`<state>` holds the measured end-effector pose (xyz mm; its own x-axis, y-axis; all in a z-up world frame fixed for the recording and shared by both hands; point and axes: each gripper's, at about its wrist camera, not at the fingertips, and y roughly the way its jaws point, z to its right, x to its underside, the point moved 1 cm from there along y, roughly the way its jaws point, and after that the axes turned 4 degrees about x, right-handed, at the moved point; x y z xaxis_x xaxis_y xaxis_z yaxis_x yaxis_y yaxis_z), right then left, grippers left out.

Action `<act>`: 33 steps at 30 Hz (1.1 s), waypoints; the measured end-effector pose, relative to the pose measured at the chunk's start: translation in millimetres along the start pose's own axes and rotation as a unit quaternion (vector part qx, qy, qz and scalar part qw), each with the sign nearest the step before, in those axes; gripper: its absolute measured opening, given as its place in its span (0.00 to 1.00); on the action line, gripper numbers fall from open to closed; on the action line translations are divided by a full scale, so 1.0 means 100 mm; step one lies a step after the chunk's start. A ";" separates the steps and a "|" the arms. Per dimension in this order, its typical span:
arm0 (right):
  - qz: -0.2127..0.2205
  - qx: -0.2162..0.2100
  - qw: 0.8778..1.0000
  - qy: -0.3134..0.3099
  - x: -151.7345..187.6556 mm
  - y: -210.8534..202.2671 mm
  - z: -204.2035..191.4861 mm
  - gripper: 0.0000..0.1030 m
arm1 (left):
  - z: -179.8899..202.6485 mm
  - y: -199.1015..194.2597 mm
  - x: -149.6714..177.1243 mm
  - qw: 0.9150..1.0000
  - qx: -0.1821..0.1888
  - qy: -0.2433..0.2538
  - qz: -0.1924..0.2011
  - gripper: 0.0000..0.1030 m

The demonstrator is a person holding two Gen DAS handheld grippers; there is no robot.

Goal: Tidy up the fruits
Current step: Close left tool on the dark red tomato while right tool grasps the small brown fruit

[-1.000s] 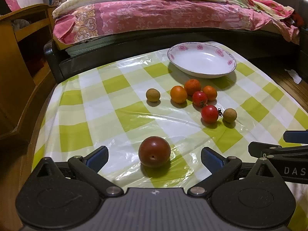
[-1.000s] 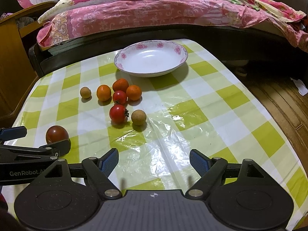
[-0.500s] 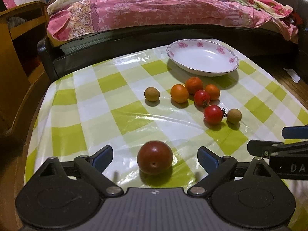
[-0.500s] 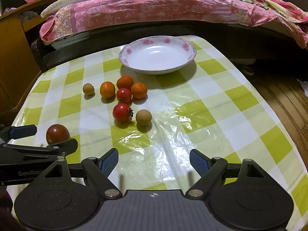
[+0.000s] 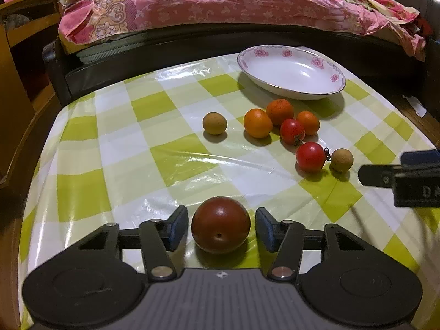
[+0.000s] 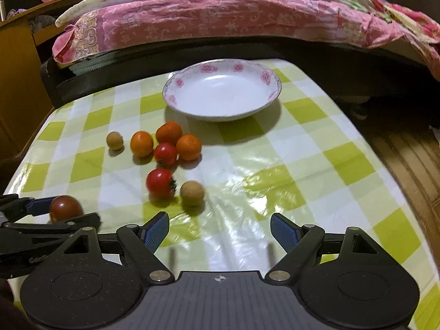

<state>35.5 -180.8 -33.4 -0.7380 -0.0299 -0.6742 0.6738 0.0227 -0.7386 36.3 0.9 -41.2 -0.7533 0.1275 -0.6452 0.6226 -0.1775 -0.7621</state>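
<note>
A dark red round fruit [image 5: 220, 224] lies on the checked tablecloth between the blue pads of my left gripper [image 5: 221, 227]. Its jaws are closing, and a thin gap still shows on each side of the fruit. In the right wrist view the same fruit [image 6: 65, 207] sits at the far left inside the left gripper [image 6: 66, 211]. My right gripper [image 6: 220, 228] stands open over bare cloth with nothing between its fingers. Further back lie three oranges [image 5: 257, 123], two red tomatoes [image 5: 310, 156] and two brown longans [image 5: 214, 123]. A white flowered plate [image 5: 288, 92] stands empty behind them.
The table [image 6: 343, 165] drops off to a wooden floor on the right. A bed with pink bedding [image 5: 220, 2] runs along the far edge. Wooden furniture [image 5: 19, 63] stands to the left. The right gripper's fingers [image 5: 376, 174] reach in near the right-hand longan.
The left gripper's jaws have come in from wide open to just beside the dark red fruit, and the gripper has sunk closer to it. The right gripper has drifted sideways, still open.
</note>
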 end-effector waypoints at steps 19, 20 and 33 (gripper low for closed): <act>-0.001 -0.042 0.997 -0.066 -0.13 0.36 -0.13 0.37 | 0.03 0.00 0.01 0.999 0.023 0.019 0.015 0.46; 0.000 -0.043 0.997 -0.069 -0.14 0.36 -0.13 0.35 | 0.03 0.00 0.01 0.999 0.021 0.021 0.016 0.46; 0.009 -0.043 0.996 -0.072 -0.12 0.37 -0.13 0.27 | 0.06 -0.06 0.09 1.000 0.006 0.024 0.006 0.51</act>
<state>69.3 -167.0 -52.5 -0.7083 -0.1709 -0.6849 0.6772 0.1093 -0.7277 24.5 -2.9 -42.2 -0.7350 0.1716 -0.6560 0.6286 -0.1901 -0.7541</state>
